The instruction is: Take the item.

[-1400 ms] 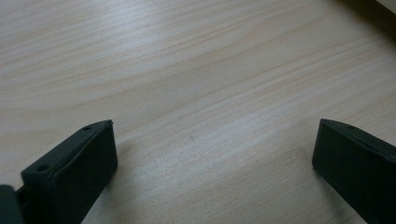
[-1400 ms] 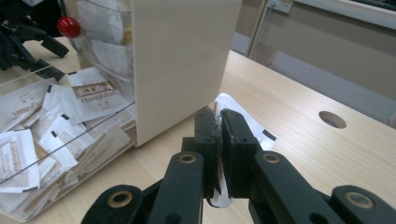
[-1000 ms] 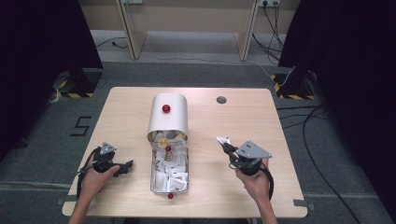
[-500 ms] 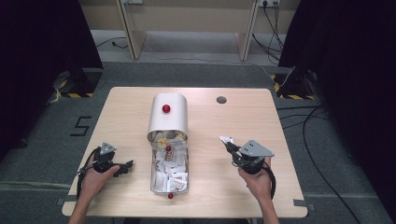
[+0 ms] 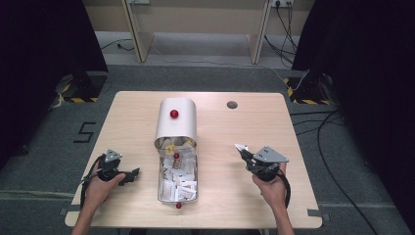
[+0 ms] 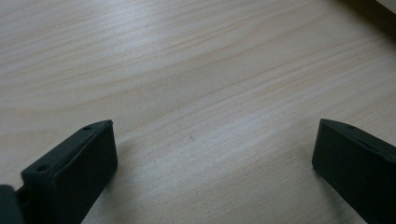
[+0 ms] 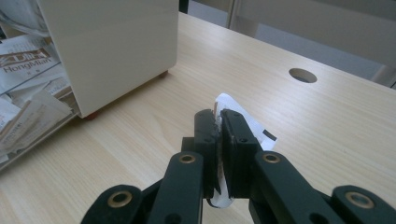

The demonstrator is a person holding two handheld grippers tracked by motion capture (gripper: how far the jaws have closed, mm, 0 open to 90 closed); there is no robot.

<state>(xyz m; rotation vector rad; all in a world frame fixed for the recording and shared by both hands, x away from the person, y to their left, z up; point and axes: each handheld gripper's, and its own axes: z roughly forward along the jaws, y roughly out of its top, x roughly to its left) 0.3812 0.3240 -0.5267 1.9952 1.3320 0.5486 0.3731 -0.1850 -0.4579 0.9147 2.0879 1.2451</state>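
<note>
The right gripper (image 7: 218, 122) is clenched on a small white packet (image 7: 243, 122) – the packet is pinched flat between the two black jaws, its top edge poking out above the tips and its lower corner showing beneath them. In the high view the packet (image 5: 241, 147) sits at the gripper's tip, above the wooden table (image 5: 274, 122), well apart from the metal tray (image 5: 160, 181) of packets and the cream-coloured bread box (image 5: 176, 122) behind it. The left gripper (image 6: 212, 149) rests near the table's left edge – jaws spread wide, bare wood between them.
</note>
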